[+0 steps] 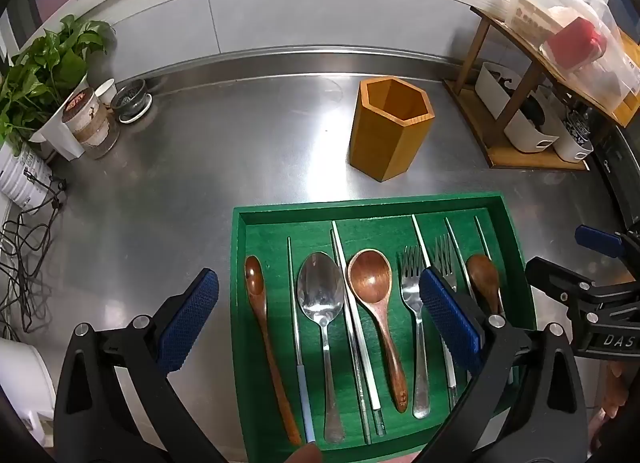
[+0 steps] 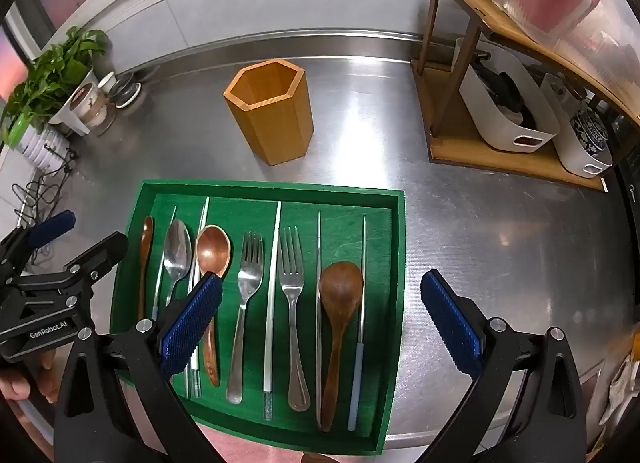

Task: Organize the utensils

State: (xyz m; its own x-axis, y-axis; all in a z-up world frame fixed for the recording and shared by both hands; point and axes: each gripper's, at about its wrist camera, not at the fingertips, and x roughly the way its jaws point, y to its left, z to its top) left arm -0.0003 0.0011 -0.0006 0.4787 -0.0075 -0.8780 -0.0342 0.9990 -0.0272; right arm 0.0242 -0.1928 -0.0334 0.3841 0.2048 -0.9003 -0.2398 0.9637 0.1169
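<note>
Utensils flat in green tray (image 2: 394,263), wooden holder (image 2: 272,111) empty. Both grippers (image 1: 320,315) (image 2: 320,315) spread wide, nothing held. Pinch one handle mid-shaft, lift clear of neighbours.

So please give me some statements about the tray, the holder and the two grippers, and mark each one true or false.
1. The wooden holder has utensils standing in it. False: it is empty inside.
2. The green tray holds two metal forks. True: one fork and another fork lie side by side with a white chopstick between them.
3. The left gripper is shut on a spoon. False: it is open and holds nothing.
4. The right gripper is open above the tray. True.
5. All spoons in the tray are metal. False: only one metal spoon is there; the other three, such as the wooden spoon, are wood.
</note>
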